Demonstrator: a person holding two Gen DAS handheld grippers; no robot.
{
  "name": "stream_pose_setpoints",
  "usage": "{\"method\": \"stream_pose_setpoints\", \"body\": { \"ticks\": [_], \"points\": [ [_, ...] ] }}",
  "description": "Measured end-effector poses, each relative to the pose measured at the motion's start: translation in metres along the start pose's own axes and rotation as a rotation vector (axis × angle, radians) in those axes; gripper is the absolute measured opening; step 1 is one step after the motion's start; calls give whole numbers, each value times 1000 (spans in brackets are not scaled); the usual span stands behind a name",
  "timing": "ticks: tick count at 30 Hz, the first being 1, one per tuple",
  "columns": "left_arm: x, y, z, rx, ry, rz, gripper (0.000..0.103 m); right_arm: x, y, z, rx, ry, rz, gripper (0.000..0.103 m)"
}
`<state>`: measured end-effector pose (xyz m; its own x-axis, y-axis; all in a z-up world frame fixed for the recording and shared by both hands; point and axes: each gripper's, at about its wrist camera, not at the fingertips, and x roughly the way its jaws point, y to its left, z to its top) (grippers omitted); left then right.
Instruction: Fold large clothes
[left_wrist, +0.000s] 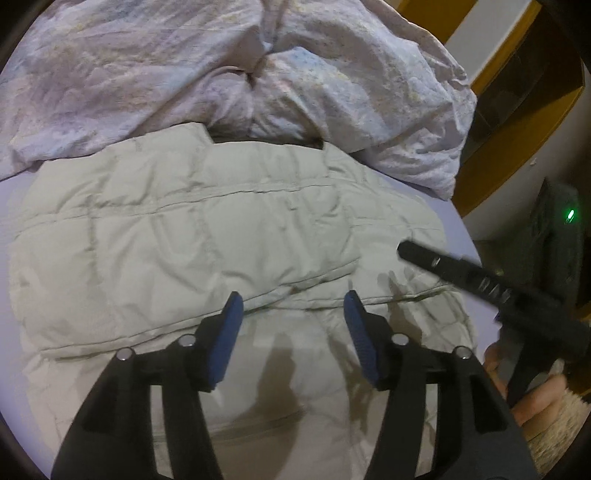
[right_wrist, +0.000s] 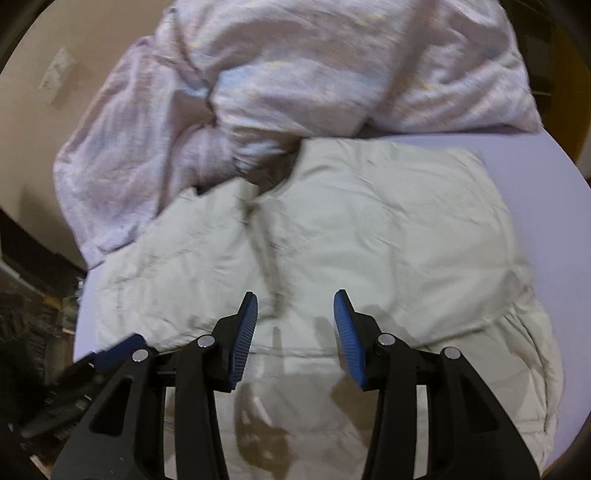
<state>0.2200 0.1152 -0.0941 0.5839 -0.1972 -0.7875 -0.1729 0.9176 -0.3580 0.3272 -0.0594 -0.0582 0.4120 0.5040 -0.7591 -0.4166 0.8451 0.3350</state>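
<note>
A pale cream quilted jacket (left_wrist: 207, 236) lies spread on the lilac bed sheet (left_wrist: 456, 229), with a folded flap over its near half. My left gripper (left_wrist: 293, 299) hovers just above the jacket's near part, open, with nothing between its blue pads. From the right, a black finger (left_wrist: 424, 256) of my right gripper reaches over the jacket's right edge, held by a hand (left_wrist: 535, 398). In the right wrist view the same jacket (right_wrist: 388, 229) fills the middle. There my right gripper (right_wrist: 295, 295) is open above it, holding nothing. A blue pad (right_wrist: 118, 350) of my left gripper shows at the lower left.
A crumpled pink-and-blue patterned duvet (left_wrist: 184, 74) (right_wrist: 314, 74) is heaped behind the jacket and touches its far edge. Wooden furniture (left_wrist: 517, 122) and a dark device with a green light (left_wrist: 570, 214) stand right of the bed. Dark clutter (right_wrist: 37, 314) lies left of the bed.
</note>
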Motion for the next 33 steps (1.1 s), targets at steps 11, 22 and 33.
{"method": "stream_pose_setpoints", "body": {
  "ticks": [11,22,33],
  "points": [
    [-33,63,-13,-103,-15,163,71,53,63,14,-174,68,22,32],
    [-57,133,-48,-231,6,286,73,108,50,-14,-206,215,-80,27],
    [-85,181,-80,-321,30,303,80,56,-16,7,38,274,119,77]
  ]
}}
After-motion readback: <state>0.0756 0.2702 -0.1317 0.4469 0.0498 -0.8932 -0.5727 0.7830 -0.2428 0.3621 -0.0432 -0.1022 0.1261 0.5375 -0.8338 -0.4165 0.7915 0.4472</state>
